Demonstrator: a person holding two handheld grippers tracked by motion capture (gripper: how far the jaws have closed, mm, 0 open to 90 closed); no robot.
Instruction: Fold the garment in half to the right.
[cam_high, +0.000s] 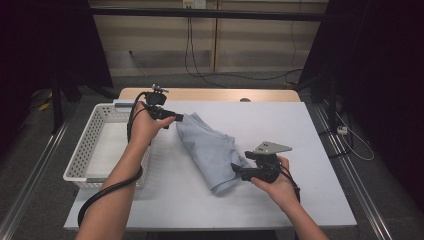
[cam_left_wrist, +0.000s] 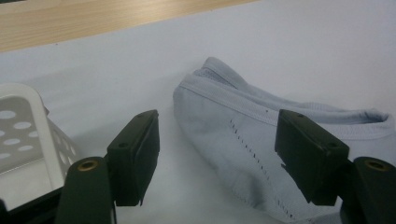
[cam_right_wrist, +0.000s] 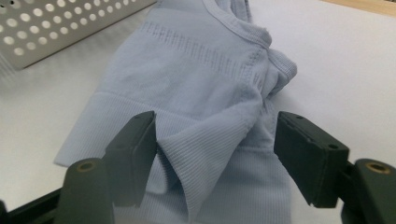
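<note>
A pale blue garment (cam_high: 210, 150) lies folded on the white table (cam_high: 300, 130), running from far left to near right, just right of the white basket (cam_high: 95, 145). The left gripper (cam_high: 176, 118) sits at the garment's far end, jaws apart, cloth between them but not pinched. The right gripper (cam_high: 236, 170) is at the near end, jaws apart too, a raised fold (cam_right_wrist: 210, 154) standing loose between them.

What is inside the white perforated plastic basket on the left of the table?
The white perforated plastic basket shows a bare white floor with nothing visible on it. The person's left forearm covers its near right corner, so that part cannot be checked.
</note>
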